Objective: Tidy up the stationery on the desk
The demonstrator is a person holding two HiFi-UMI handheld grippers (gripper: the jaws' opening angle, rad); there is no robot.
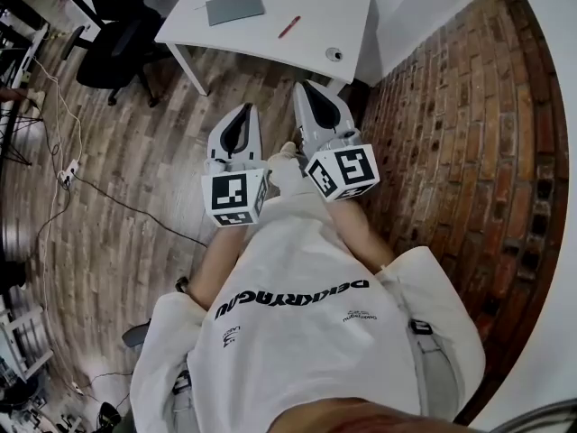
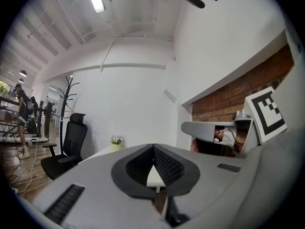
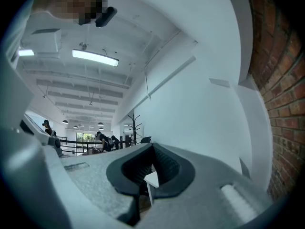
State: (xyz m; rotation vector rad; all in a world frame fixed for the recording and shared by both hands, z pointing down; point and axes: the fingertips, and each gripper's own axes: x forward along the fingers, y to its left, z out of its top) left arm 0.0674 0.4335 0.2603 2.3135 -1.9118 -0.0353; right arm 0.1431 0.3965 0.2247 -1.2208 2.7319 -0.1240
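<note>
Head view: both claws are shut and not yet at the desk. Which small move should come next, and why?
Probably step toward the white desk: the red pen and gray notebook lie on it, ahead of the left claw and right claw, both shut and empty.

The white table (image 1: 257, 41) holds a grey notebook (image 1: 234, 7), a red pen (image 1: 288, 27) mid-table, and a small round object (image 1: 334, 54) near one corner.
</note>
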